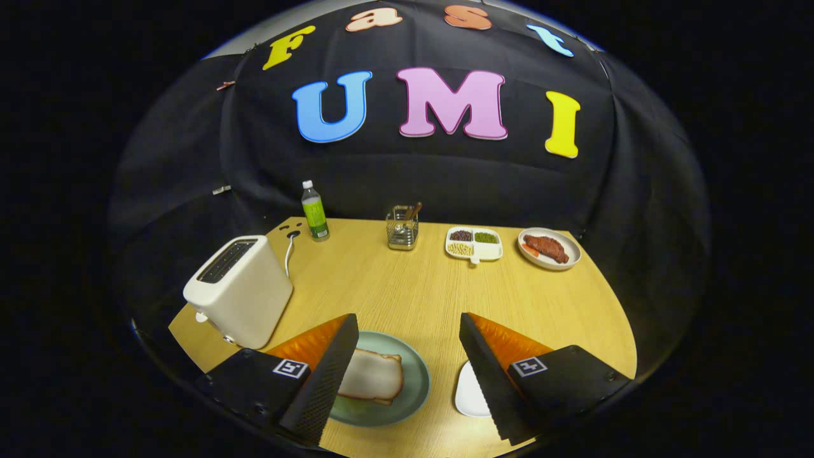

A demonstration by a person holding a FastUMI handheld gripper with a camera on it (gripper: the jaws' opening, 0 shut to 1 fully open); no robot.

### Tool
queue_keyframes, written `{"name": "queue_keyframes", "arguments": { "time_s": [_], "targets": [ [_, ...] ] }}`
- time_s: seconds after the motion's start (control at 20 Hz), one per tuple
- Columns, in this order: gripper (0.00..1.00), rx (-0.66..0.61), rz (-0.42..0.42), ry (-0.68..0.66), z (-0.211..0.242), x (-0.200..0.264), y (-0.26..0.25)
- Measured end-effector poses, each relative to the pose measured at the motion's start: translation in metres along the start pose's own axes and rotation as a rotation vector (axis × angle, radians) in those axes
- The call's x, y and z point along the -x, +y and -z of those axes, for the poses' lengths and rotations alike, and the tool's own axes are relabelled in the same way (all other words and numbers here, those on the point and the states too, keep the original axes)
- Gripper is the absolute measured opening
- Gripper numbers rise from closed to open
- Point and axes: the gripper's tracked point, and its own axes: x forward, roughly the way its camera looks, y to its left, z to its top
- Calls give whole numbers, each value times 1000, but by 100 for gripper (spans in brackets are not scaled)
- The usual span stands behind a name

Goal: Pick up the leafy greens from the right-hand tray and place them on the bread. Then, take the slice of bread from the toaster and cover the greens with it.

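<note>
Hovering wide open and empty, the tongs (407, 375) straddle the tabletop (407, 286); white tray (469, 391) under right finger, bread (372, 376) by left.

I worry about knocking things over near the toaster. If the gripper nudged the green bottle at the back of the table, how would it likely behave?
The green bottle stands upright, tall and narrow on a small base, so a push near its cap would probably tip it. Being round, it would likely roll across the table once down. The gripper is well short of it, jaws open above the plate with the bread.
</note>
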Motion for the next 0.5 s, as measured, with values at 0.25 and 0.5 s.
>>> {"name": "queue_keyframes", "arguments": {
  "time_s": [0.25, 0.5],
  "targets": [
    [99, 92, -1, -157, -66, 47, -2],
    [98, 132, -7, -288, -112, 96, 8]
  ]
}}
